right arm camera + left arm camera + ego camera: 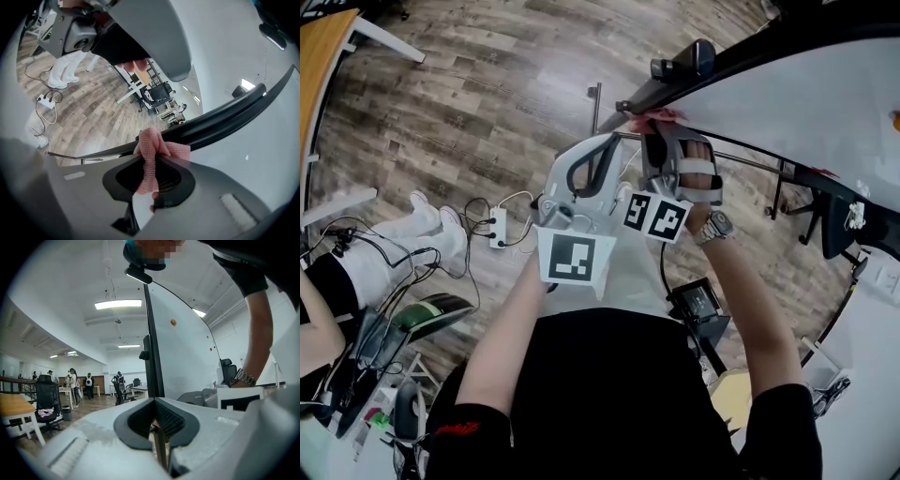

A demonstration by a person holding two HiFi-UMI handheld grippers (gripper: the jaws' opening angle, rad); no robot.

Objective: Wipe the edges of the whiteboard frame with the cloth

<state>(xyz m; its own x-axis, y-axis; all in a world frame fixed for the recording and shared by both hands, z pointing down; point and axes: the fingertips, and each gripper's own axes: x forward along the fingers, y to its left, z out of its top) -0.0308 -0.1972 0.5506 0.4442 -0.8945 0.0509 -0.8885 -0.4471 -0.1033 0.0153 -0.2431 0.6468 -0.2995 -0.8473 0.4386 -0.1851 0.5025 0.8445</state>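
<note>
The whiteboard [787,103] stands at the upper right, its black frame [675,84] running along the edge. My right gripper [661,124] is shut on a pink cloth [656,116] and presses it against that frame. In the right gripper view the cloth [151,154] bunches between the jaws, touching the black frame [220,123]. My left gripper [609,142] hangs just left of the right one, beside the board's corner, with its jaws shut and nothing held. In the left gripper view, the frame [152,357] rises as a dark upright bar beside the white board [187,357].
A power strip [498,228] with cables lies on the wooden floor. A seated person's white shoes [441,225] are at the left. A desk [323,56] is at the far upper left. The board's stand bar [595,105] reaches down. An office chair [47,399] and people stand far off.
</note>
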